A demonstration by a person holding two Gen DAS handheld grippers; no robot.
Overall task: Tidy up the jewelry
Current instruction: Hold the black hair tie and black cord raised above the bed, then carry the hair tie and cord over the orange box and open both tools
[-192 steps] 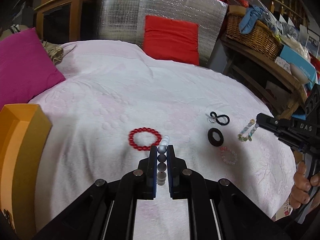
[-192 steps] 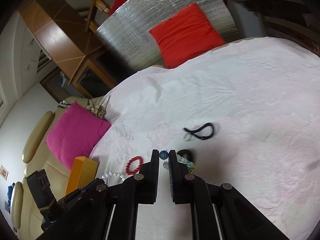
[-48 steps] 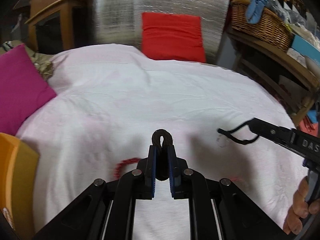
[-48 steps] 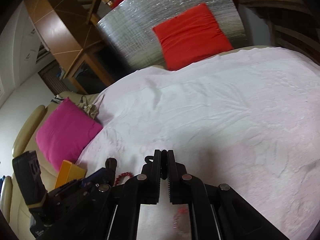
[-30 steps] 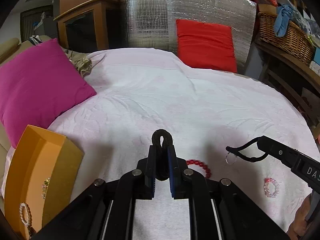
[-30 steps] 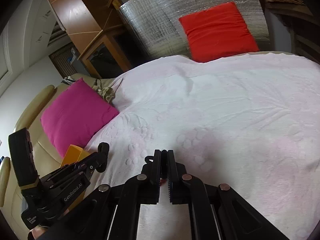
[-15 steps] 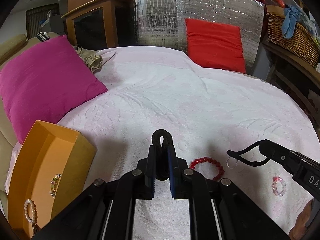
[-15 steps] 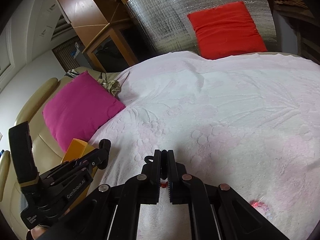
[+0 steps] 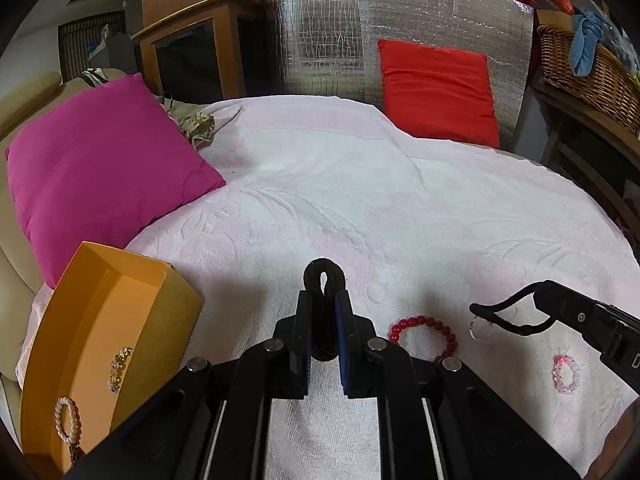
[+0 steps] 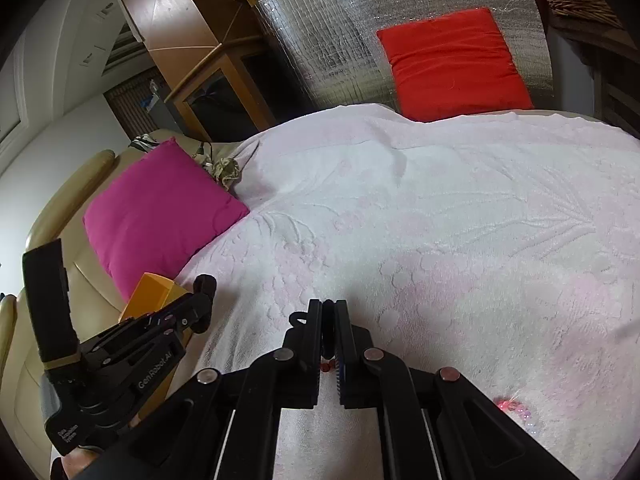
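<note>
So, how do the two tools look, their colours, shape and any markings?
Both tools are black. The left tool has flat fingers with blue pads, silver bolt heads and white lettering on its body. The right tool looks alike, with white letters on its side.

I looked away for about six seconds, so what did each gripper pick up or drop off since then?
The left gripper dropped its pearl bracelet into the orange box and now pinches the black ring. The right gripper dropped its multicolour bracelet there too and now holds the black cord with the clear charm. The red bracelet and pink bracelet stay on the bedspread.
</note>
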